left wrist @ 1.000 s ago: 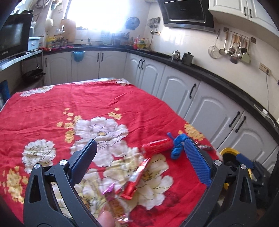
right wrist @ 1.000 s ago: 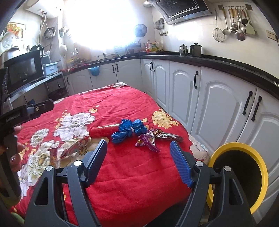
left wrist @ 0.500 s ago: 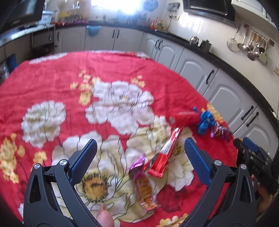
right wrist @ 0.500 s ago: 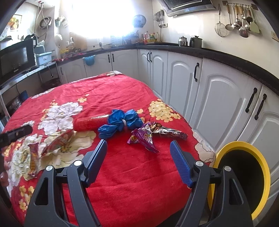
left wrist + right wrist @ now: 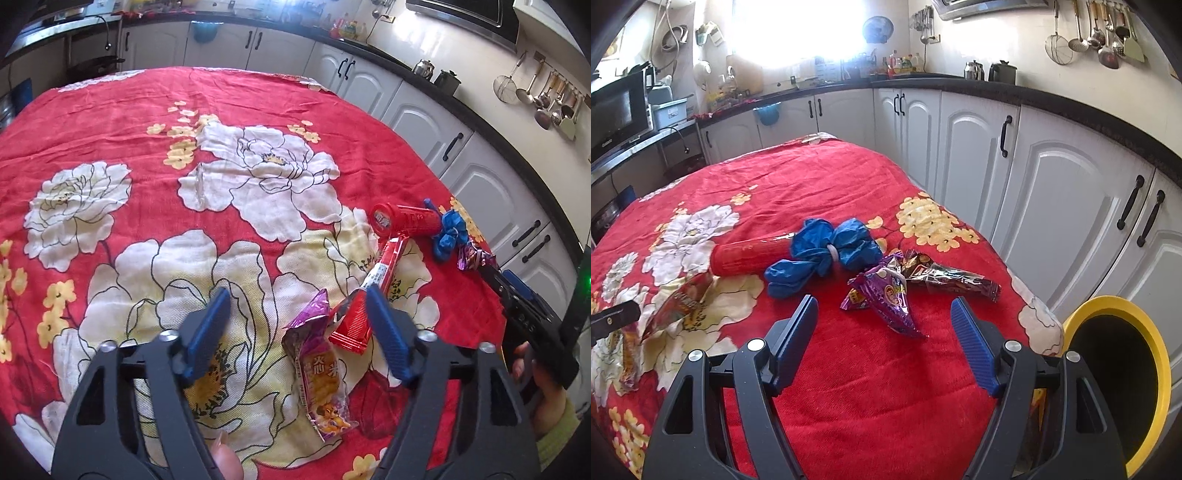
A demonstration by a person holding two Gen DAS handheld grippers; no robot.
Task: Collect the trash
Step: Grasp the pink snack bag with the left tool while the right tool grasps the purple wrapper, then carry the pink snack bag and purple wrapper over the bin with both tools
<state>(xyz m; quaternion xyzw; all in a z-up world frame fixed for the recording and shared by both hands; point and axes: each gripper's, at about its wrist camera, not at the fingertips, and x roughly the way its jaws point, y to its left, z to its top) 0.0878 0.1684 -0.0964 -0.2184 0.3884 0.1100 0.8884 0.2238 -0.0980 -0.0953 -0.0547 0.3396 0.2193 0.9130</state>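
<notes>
From the left wrist we see our left gripper (image 5: pixel 297 321) with fingers apart over the tabletop (image 5: pixel 110 122); the purple snack wrapper (image 5: pixel 317 363) lies between them, long axis running away from us, the red wrapper (image 5: pixel 373 291) beside it slanting toward the red tube (image 5: pixel 406 220).

From the right wrist, our right gripper (image 5: pixel 884 332) is spread wide, the purple foil wrapper (image 5: pixel 886 299) lying point-first toward it, blue bag (image 5: pixel 827 251) beyond, yellow-rimmed bin (image 5: pixel 1123 373) beside the tabletop.
</notes>
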